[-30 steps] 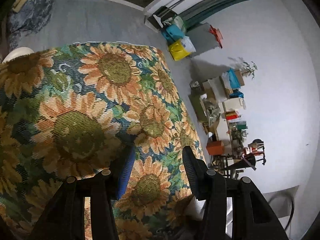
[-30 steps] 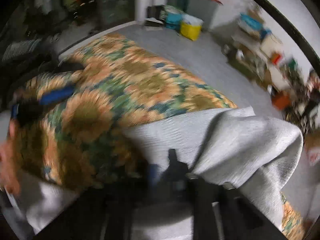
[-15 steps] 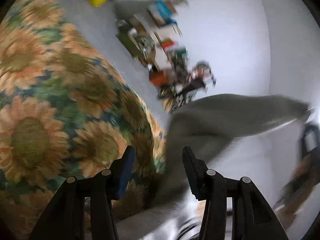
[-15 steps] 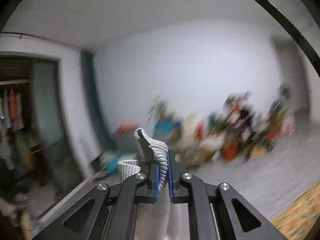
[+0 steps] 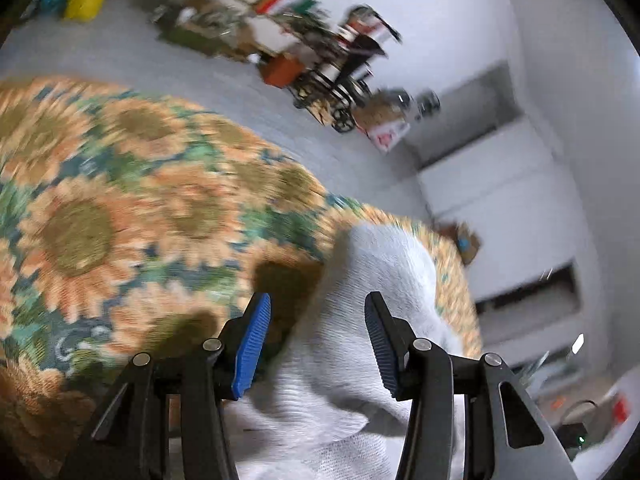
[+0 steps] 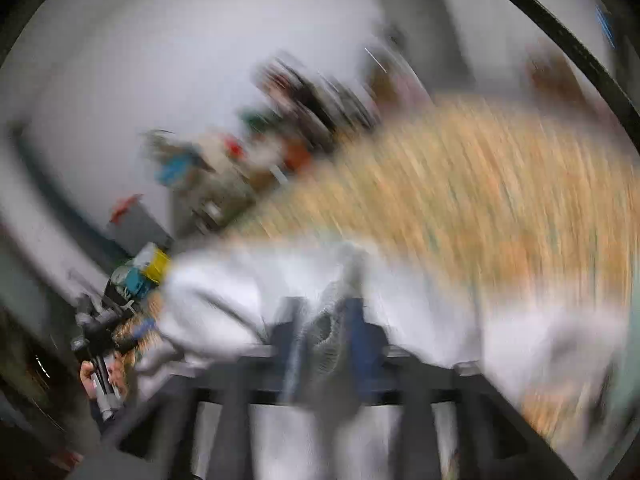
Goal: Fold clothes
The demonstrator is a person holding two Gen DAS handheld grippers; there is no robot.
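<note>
The left tool [image 5: 316,336] is seen with its 2 blue pads [image 5: 252,344] apart, nothing pressed between them. The white garment [image 5: 384,276] lies on the sunflower cloth [image 5: 120,208], at 5 o'clock in the left view. The right tool [image 6: 324,332] is blurred; its jaws are opening, with a knitted edge [image 6: 332,308] of the garment between them.

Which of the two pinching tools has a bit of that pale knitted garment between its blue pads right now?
The right tool: a ribbed edge of the pale knitted garment sits between its opening pads. The left tool stands open above the garment, gripping nothing.
</note>
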